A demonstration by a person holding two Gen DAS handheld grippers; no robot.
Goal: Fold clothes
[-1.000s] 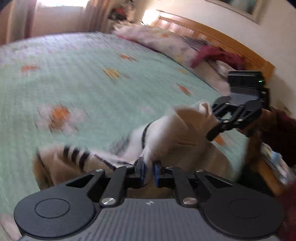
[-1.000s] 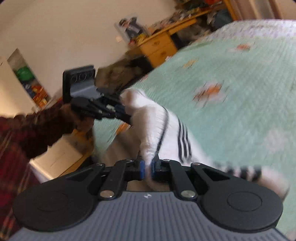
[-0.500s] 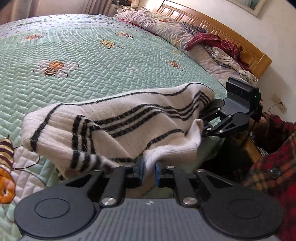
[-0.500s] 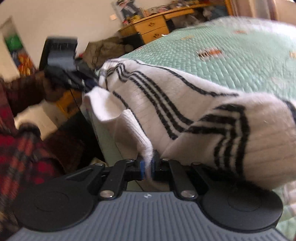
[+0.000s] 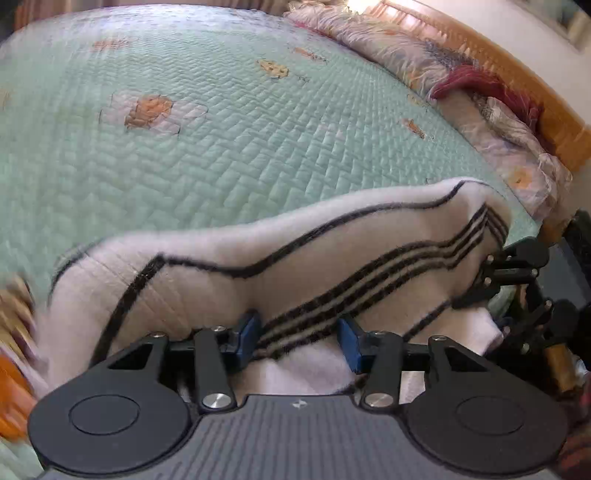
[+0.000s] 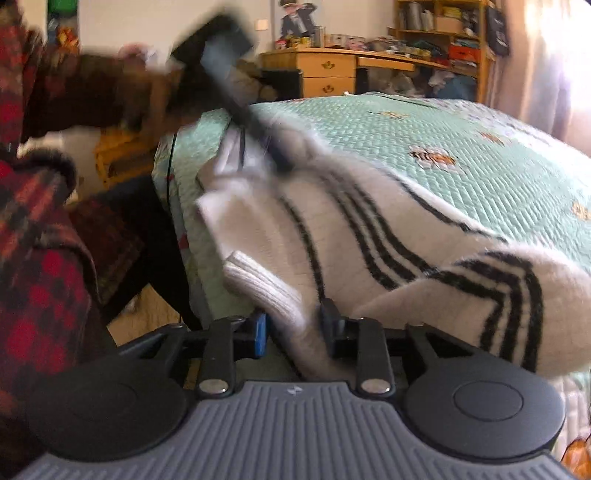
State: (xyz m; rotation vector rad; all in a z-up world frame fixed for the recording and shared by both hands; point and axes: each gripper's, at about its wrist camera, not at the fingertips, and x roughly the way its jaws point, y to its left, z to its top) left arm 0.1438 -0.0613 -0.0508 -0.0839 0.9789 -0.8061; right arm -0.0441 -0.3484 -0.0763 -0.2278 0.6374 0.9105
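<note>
A wide bed fills the room, covered by a mint-green quilted bedspread [image 5: 229, 147] stitched with orange-and-white bees. Along its far side runs a wooden headboard [image 5: 517, 85], with floral pillows [image 5: 376, 40] and a dark red cloth [image 5: 480, 83] heaped against it. Across the room stands a honey-coloured wooden desk [image 6: 354, 66] with brass-handled drawers — its top and the shelves [image 6: 443, 22] above crowded with clutter. Strong daylight pours through pale curtains [image 6: 546, 66]. The walls are plain and off-white.
</note>
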